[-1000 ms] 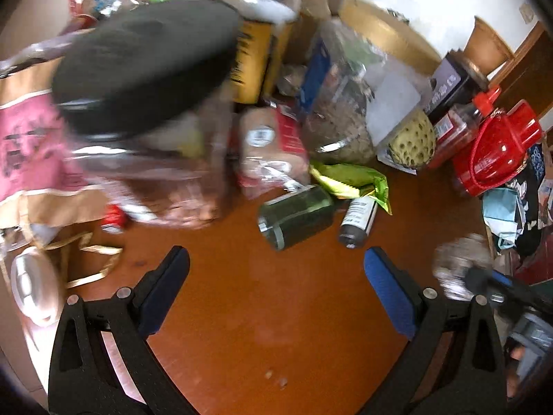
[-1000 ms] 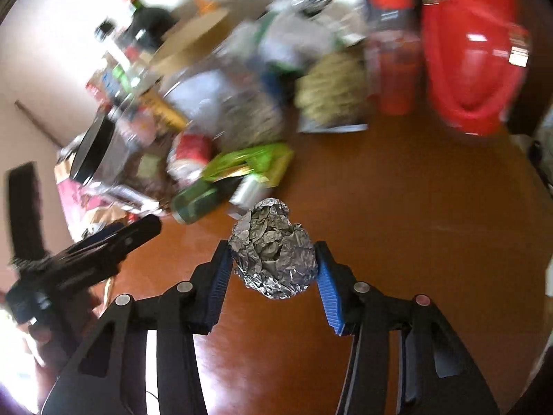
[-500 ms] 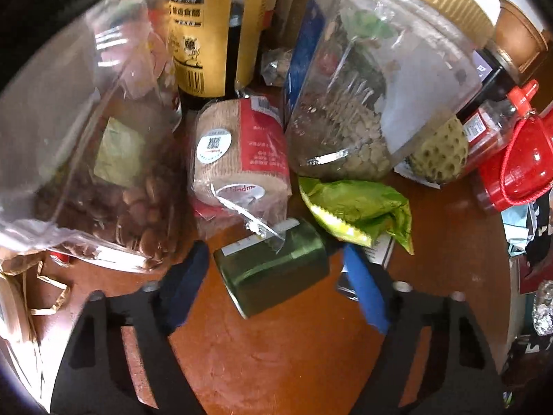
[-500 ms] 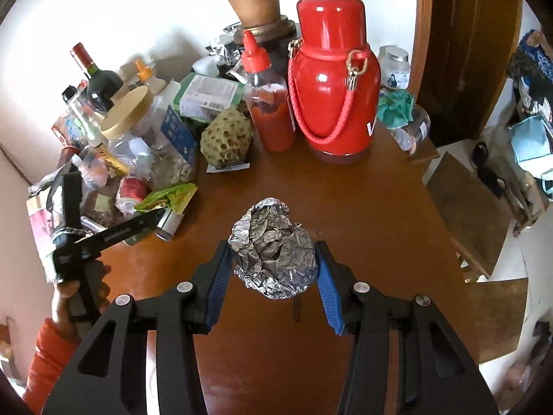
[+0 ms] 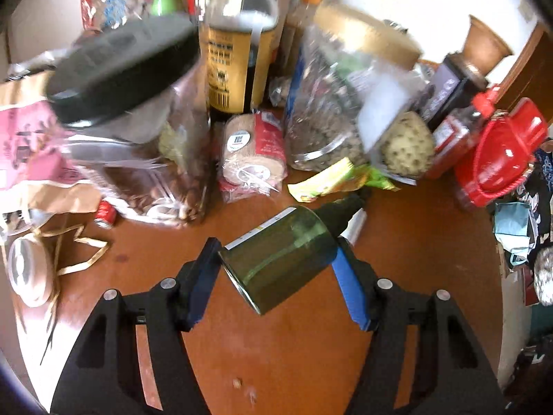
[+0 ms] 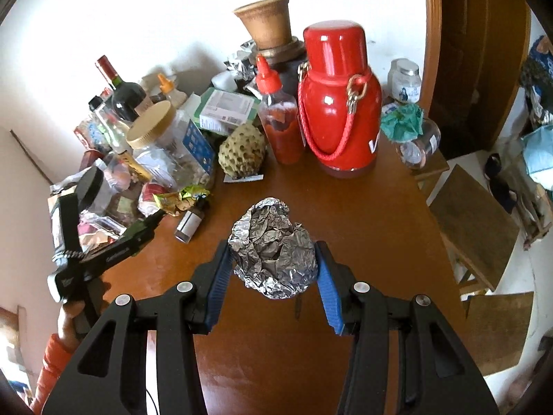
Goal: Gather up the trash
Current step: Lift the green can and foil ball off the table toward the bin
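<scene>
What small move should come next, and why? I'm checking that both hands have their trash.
Probably carry both pieces off the table to a bin; none is in view. The left gripper is shut on the green bottle, and the right gripper is shut on the foil ball, so neither can take more.

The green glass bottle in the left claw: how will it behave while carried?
The green bottle looks like smooth glass, so it may slip between the left claw pads. It is held across its round body, tilted, so it could pivot. It looks empty, so probably light but breakable.
</scene>
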A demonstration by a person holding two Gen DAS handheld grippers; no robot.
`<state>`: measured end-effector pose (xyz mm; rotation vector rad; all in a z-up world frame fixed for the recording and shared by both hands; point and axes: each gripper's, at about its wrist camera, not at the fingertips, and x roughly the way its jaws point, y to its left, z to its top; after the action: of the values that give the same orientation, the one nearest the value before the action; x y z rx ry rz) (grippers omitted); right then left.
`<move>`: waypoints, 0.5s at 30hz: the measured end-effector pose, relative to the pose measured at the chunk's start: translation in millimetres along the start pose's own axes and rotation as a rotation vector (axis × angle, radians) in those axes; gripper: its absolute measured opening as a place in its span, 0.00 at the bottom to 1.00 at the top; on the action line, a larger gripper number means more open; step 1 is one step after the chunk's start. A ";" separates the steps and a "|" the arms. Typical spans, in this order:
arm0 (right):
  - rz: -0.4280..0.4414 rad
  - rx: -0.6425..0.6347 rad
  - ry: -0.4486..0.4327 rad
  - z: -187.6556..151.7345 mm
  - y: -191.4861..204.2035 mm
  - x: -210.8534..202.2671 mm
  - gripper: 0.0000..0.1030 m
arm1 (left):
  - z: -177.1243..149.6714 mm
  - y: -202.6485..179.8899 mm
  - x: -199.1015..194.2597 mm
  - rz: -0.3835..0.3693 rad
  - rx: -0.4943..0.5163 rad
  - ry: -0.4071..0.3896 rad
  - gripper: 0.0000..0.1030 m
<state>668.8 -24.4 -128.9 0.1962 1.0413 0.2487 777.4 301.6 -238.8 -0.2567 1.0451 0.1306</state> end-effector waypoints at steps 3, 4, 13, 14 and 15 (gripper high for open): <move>0.020 -0.018 -0.025 -0.1 -4.5 -16.7 0.43 | -9.5 -12.6 -33.6 -0.014 -0.003 -0.047 0.62; 0.031 -0.027 -0.035 -0.6 -6.9 -24.0 0.43 | -9.2 -25.5 -37.4 -0.014 -0.005 -0.062 0.62; 0.108 -0.139 -0.105 -19.4 -30.1 -84.9 0.43 | -64.1 -99.7 -132.2 -0.001 -0.030 -0.244 0.62; 0.119 -0.153 -0.112 -22.7 -32.5 -91.4 0.43 | -72.4 -108.4 -145.2 0.002 -0.037 -0.261 0.62; 0.129 -0.167 -0.119 -25.5 -34.9 -98.6 0.43 | -79.3 -116.4 -154.5 0.001 -0.043 -0.274 0.62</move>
<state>603.1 -85.6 -69.7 0.1255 0.8860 0.4345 660.7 170.3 -125.3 -0.2694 0.7712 0.1841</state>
